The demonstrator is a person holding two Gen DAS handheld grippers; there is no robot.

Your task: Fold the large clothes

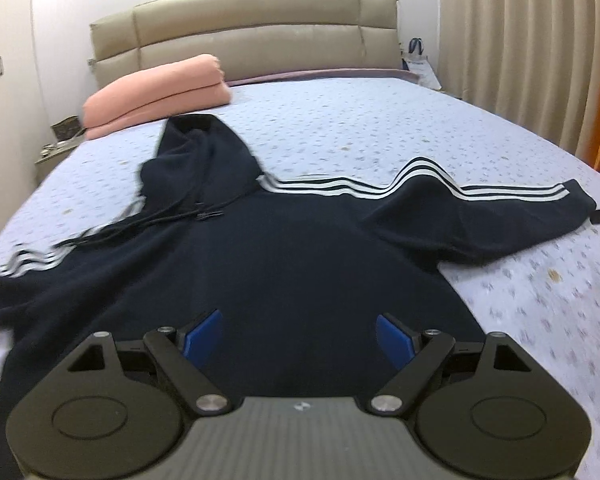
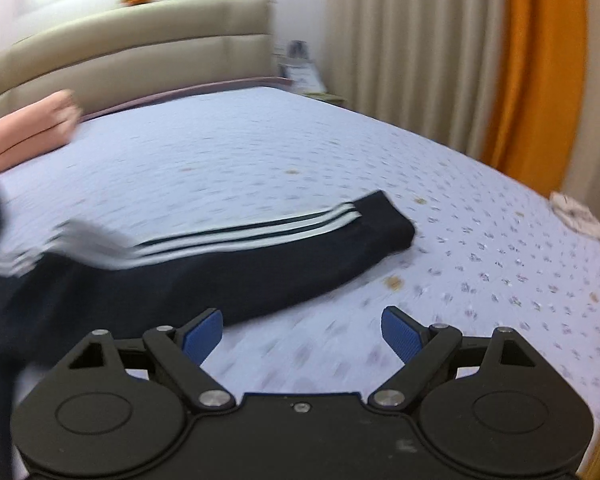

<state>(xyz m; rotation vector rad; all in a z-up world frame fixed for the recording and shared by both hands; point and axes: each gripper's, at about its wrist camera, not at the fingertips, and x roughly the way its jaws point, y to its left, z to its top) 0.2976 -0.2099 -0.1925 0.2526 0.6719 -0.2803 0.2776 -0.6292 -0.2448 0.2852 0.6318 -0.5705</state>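
A dark navy hoodie (image 1: 284, 256) with white sleeve stripes lies spread flat on the bed, hood (image 1: 204, 152) towards the headboard and both sleeves stretched out sideways. My left gripper (image 1: 300, 338) is open and empty, hovering over the hoodie's lower body. My right gripper (image 2: 302, 334) is open and empty above the bedsheet, just in front of the hoodie's right sleeve (image 2: 260, 248), whose cuff (image 2: 388, 220) points right.
The bed (image 1: 380, 128) has a pale blue patterned sheet. A folded pink blanket (image 1: 156, 92) lies near the beige headboard (image 1: 244, 36). A nightstand (image 1: 56, 148) is at the left, curtains (image 2: 536, 64) at the right, a white cloth (image 2: 580, 216) at the bed's right edge.
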